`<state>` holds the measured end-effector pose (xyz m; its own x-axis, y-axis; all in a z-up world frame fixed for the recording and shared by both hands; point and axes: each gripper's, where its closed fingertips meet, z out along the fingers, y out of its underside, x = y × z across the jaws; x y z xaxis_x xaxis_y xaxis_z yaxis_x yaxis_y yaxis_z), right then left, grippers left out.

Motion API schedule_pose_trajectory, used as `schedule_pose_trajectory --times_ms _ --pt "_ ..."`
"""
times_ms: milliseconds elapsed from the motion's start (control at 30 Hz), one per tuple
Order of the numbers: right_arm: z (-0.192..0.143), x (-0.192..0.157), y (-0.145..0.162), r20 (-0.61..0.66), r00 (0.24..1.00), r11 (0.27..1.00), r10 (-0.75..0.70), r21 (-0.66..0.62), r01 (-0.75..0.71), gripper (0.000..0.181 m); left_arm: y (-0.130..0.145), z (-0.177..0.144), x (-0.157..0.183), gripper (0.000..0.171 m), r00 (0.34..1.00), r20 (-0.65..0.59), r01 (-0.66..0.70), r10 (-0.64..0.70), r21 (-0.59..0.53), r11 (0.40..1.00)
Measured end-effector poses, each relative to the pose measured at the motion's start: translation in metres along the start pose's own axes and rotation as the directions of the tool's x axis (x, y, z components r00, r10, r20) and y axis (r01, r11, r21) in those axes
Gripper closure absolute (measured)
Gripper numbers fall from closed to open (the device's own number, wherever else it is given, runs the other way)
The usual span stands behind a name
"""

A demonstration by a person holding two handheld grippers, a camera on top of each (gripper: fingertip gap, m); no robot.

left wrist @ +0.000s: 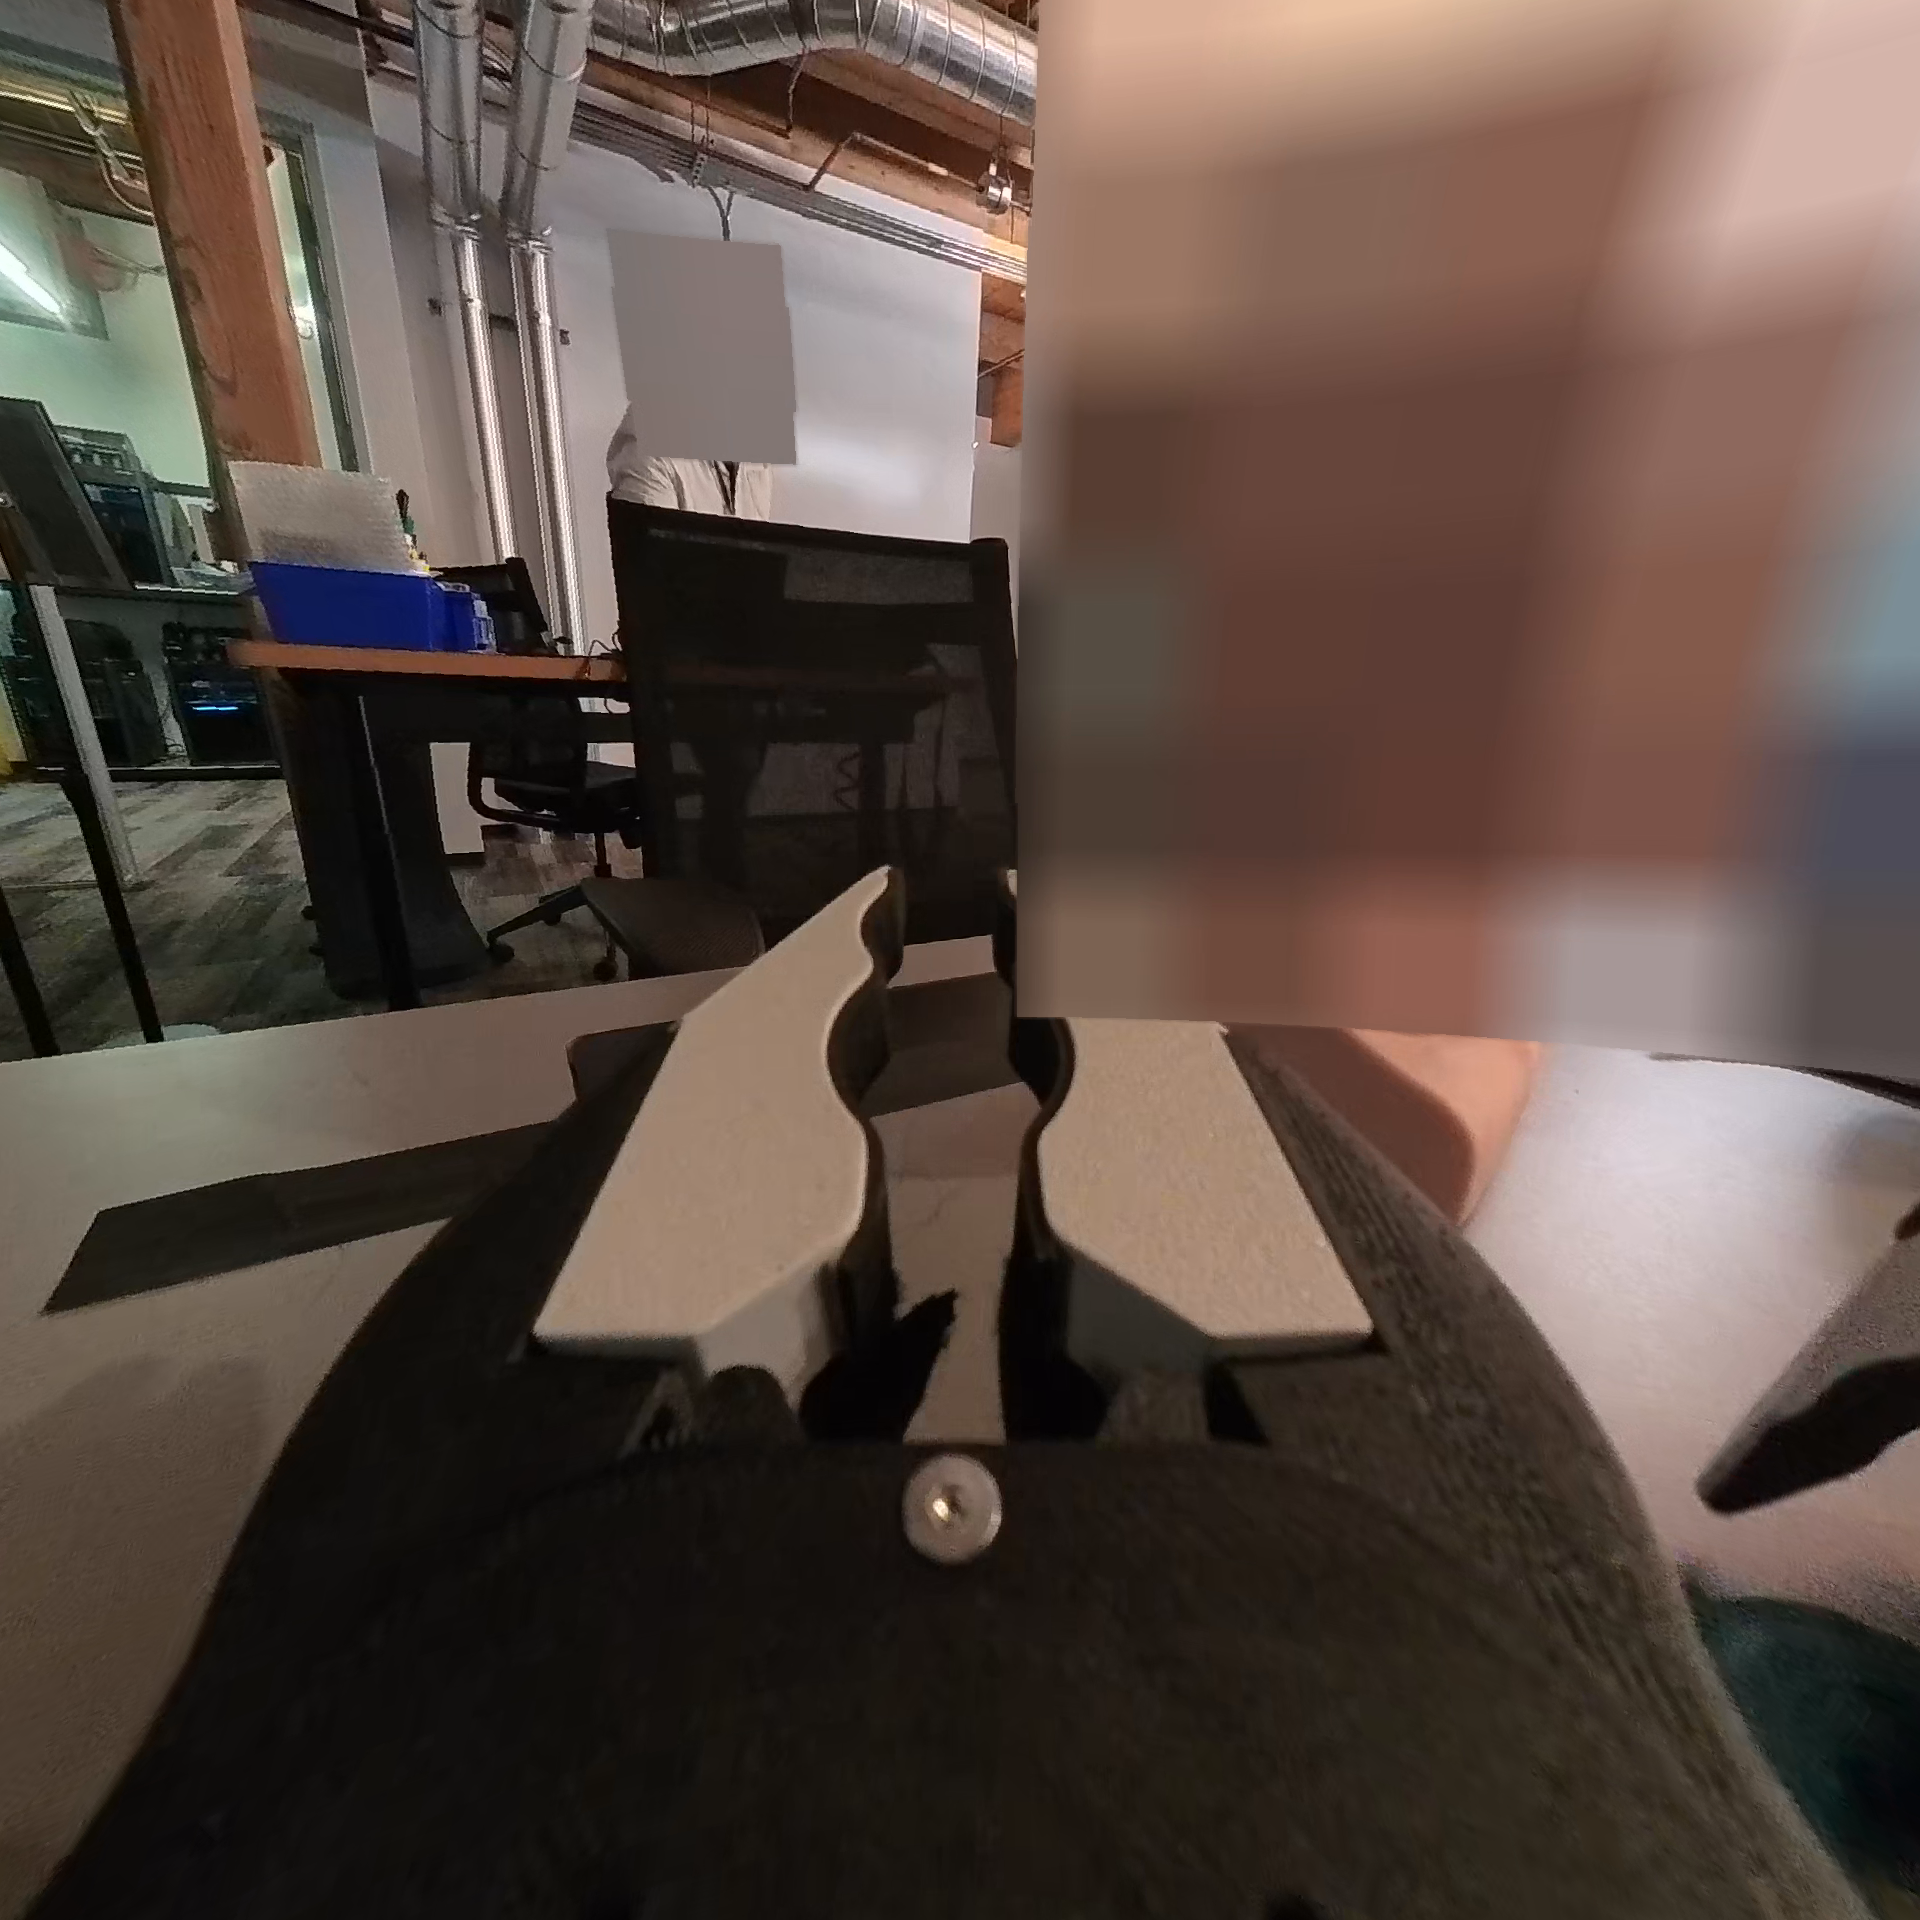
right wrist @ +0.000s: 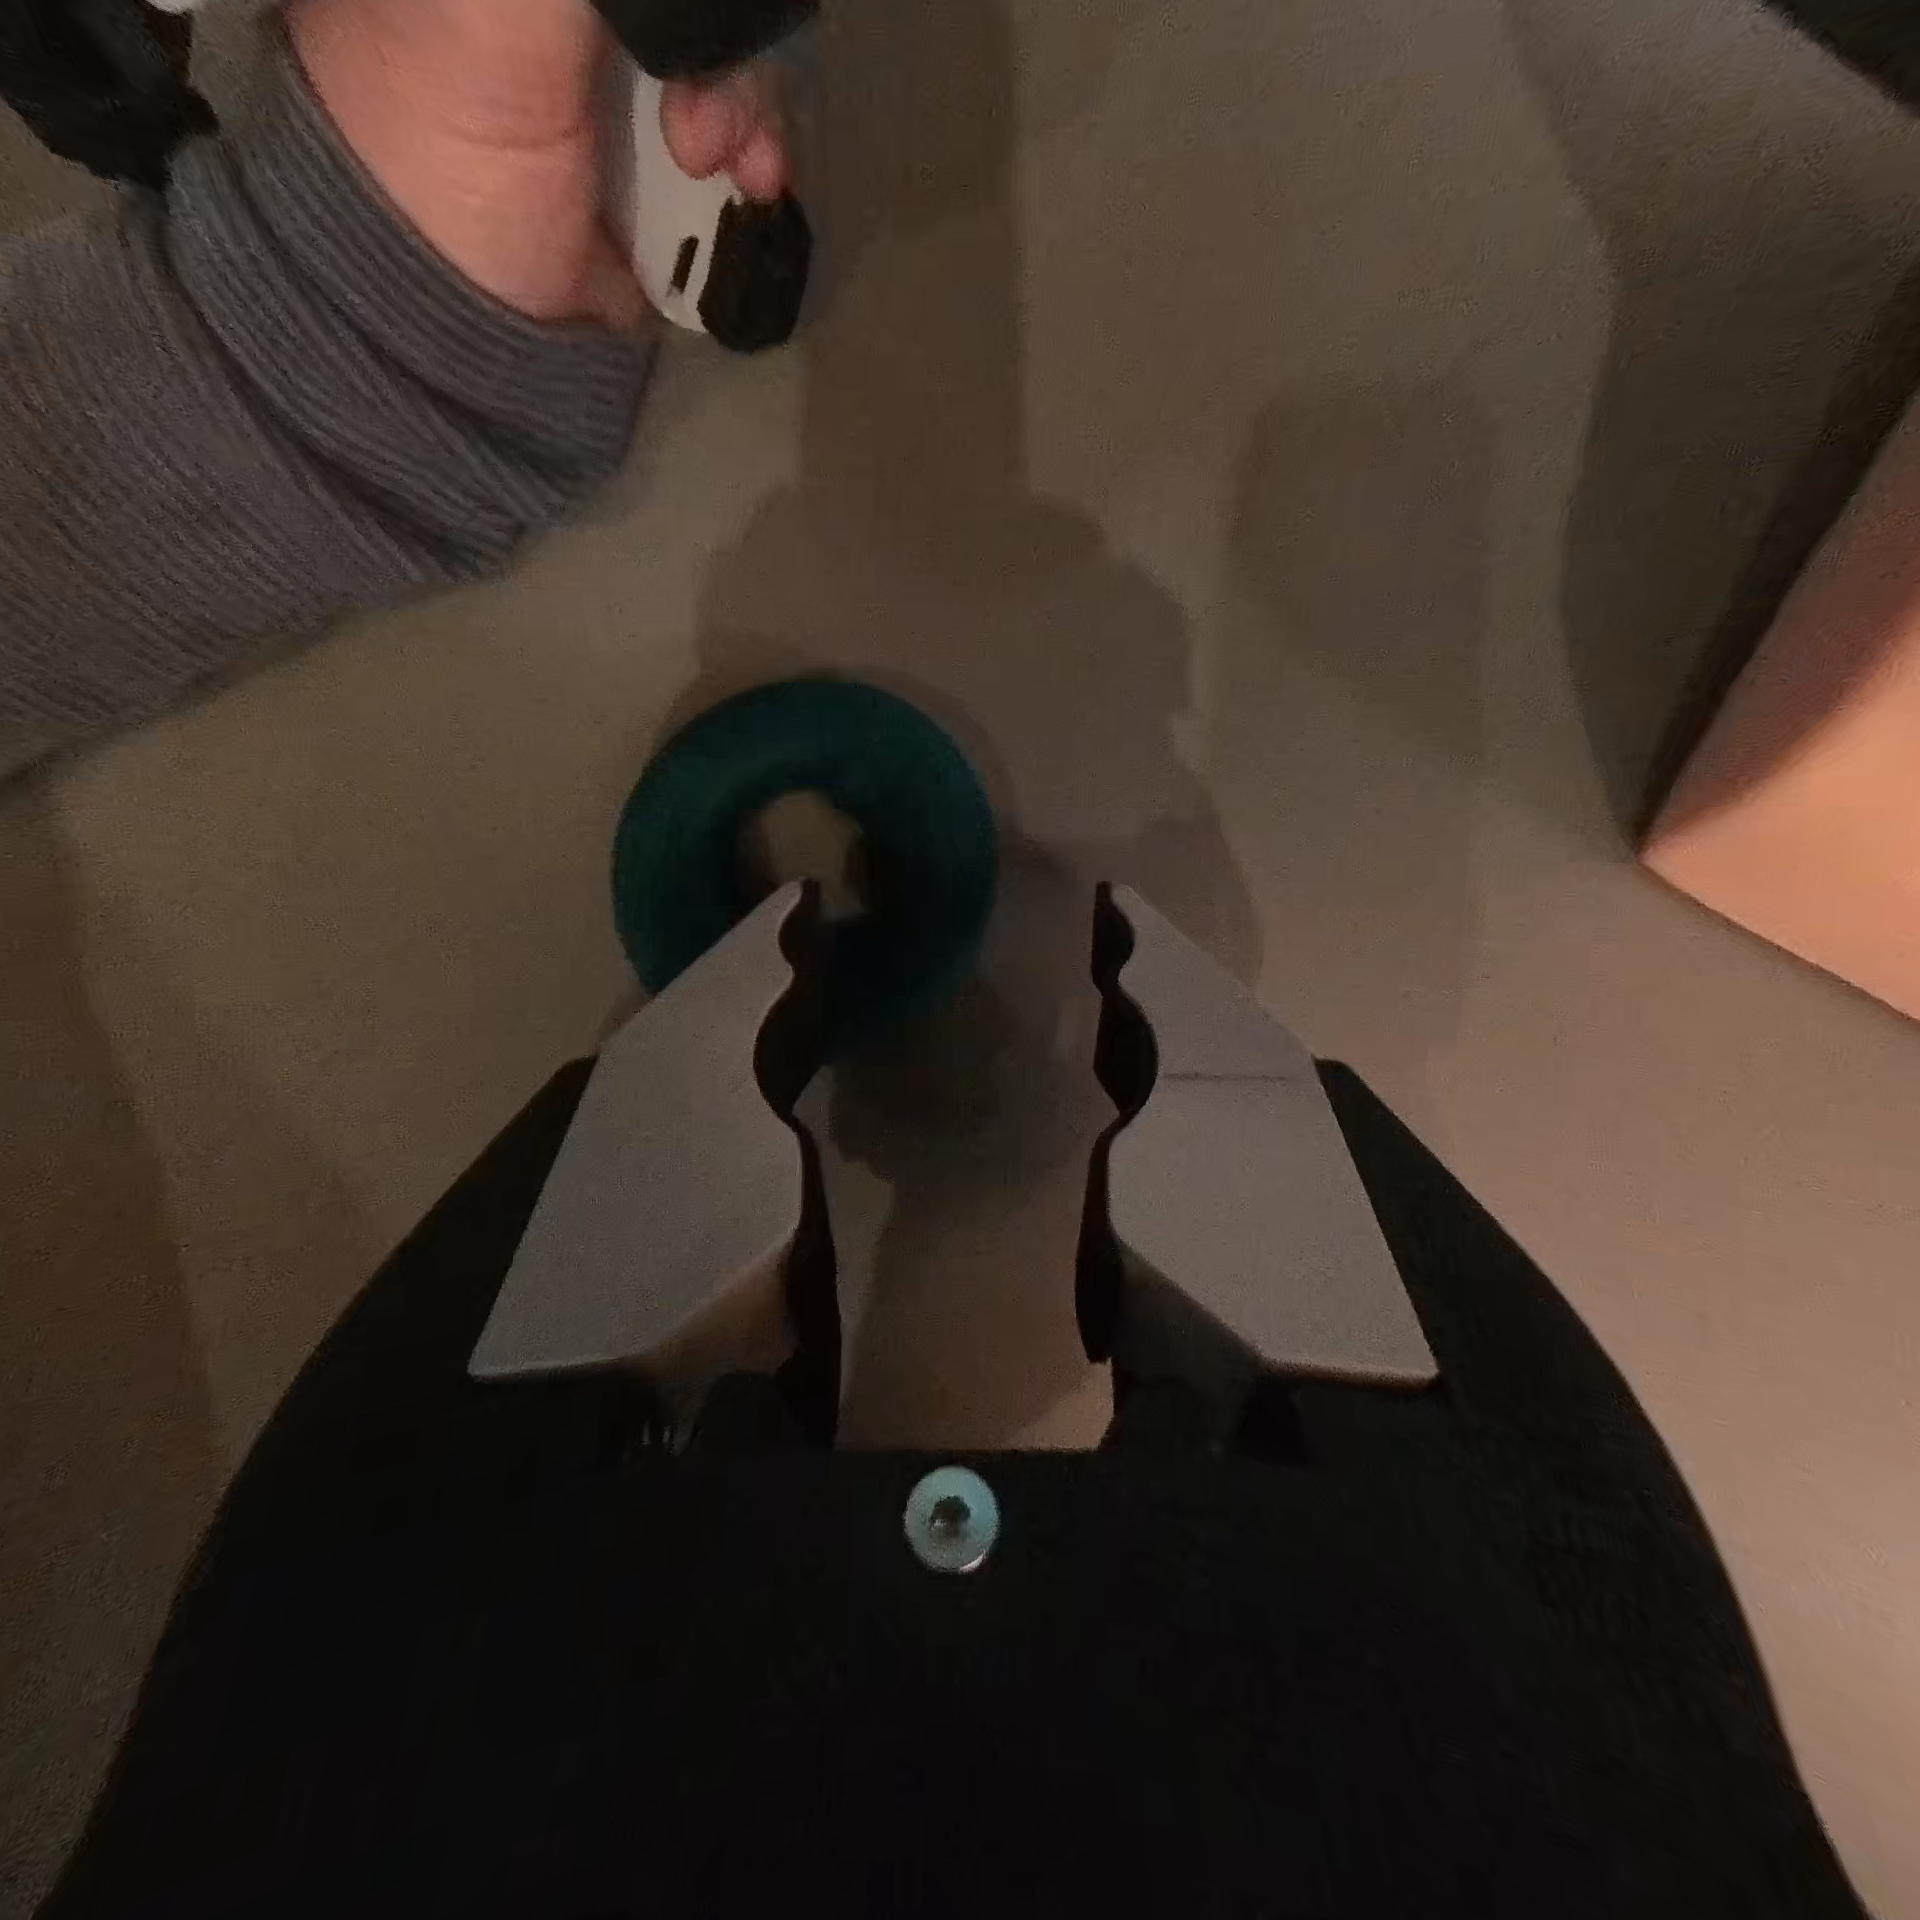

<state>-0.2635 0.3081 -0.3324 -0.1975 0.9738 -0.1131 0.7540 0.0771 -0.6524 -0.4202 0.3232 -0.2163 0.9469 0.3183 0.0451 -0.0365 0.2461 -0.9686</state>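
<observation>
In the right wrist view my right gripper (right wrist: 956, 888) is open and empty, pointing down at a pale table (right wrist: 312, 1039). A dark teal ring (right wrist: 925, 790) lies flat on the table just under its left fingertip (right wrist: 800, 904); the right fingertip is beside the ring, apart from it. A hand in a grey knit sleeve (right wrist: 260, 416) holds the other gripper's handle at the upper left. In the left wrist view my left gripper (left wrist: 945, 894) is level above the table edge, slightly open and empty; a blur patch hides its right fingertip.
A strip of black tape (left wrist: 260, 1226) lies on the table. Beyond the table stand a black mesh chair (left wrist: 810, 727), a desk with a blue bin (left wrist: 353, 603) and a person. A tan box (right wrist: 1818, 810) sits at the right. Across from one pair of fingers to the other is roughly 20 cm.
</observation>
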Motion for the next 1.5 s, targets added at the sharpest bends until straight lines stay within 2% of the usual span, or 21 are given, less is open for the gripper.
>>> schedule_pose_trajectory --times_ms 100,200,267,367,433,500,567,667,733,800,900,1067,1200,1333,1500 --pt "0.008 -0.007 0.001 0.026 1.000 0.998 -0.013 -0.065 0.015 0.133 0.000 0.000 0.000 0.156 1.000 0.003 -0.008 0.008 0.001 1.000" --pt "0.010 -0.007 0.006 -0.013 0.988 0.974 -0.154 -0.173 0.149 0.152 0.000 0.000 0.001 0.157 1.000 0.000 -0.012 0.012 0.001 1.000" --pt "0.010 -0.011 0.006 -0.003 0.976 0.953 -0.216 -0.220 0.210 0.157 0.000 0.000 0.001 0.156 1.000 -0.001 -0.012 0.012 0.001 1.000" --pt "0.009 -0.015 0.006 0.047 0.961 0.929 -0.272 -0.248 0.275 0.160 0.000 0.000 0.002 0.157 1.000 -0.003 -0.013 0.013 0.003 1.000" --pt "-0.004 -0.019 -0.002 0.062 0.944 0.914 -0.325 -0.236 0.331 0.160 0.000 0.000 0.001 0.157 1.000 -0.002 -0.009 0.009 0.003 1.000" --pt "-0.034 -0.022 -0.028 0.048 0.929 0.913 -0.366 -0.173 0.369 0.160 0.000 0.000 0.000 0.156 1.000 -0.001 -0.004 0.004 0.001 1.000" --pt "-0.081 -0.020 -0.072 -0.005 0.908 0.904 -0.419 -0.088 0.417 0.160 0.000 0.000 0.000 0.157 1.000 -0.001 -0.002 0.002 0.001 1.000" --pt "-0.171 0.002 -0.154 -0.204 0.845 0.862 -0.494 0.008 0.506 0.161 0.000 0.000 0.001 0.157 1.000 -0.003 -0.012 0.012 0.001 1.000" --pt "-0.228 0.032 -0.208 -0.342 0.818 0.862 -0.463 0.041 0.506 0.160 0.000 0.000 0.002 0.157 1.000 -0.004 -0.017 0.017 0.001 1.000" --pt "-0.272 0.070 -0.249 -0.430 0.818 0.894 -0.383 0.050 0.445 0.160 0.000 0.000 0.002 0.157 1.000 -0.004 -0.015 0.015 0.001 1.000" --pt "-0.303 0.131 -0.280 -0.485 0.841 0.959 -0.240 0.013 0.282 0.160 0.000 0.000 0.000 0.157 1.000 -0.001 -0.006 0.006 0.001 1.000" --pt "-0.302 0.202 -0.273 -0.530 0.844 0.996 -0.081 -0.084 0.043 0.160 0.000 0.000 -0.001 0.157 1.000 0.003 0.007 -0.007 0.003 1.000" --pt "-0.287 0.212 -0.267 -0.436 0.898 0.992 0.056 -0.074 -0.098 0.160 0.000 0.000 -0.001 0.157 1.000 0.003 0.006 -0.006 0.002 1.000" --pt "-0.277 0.215 -0.255 -0.396 0.914 0.975 0.093 -0.151 -0.165 0.160 0.000 0.000 -0.002 0.157 1.000 0.003 0.007 -0.007 0.002 1.000" --pt "-0.270 0.218 -0.254 -0.400 0.912 0.969 0.094 -0.175 -0.176 0.160 0.000 0.000 -0.002 0.157 1.000 0.003 0.009 -0.009 0.001 1.000"
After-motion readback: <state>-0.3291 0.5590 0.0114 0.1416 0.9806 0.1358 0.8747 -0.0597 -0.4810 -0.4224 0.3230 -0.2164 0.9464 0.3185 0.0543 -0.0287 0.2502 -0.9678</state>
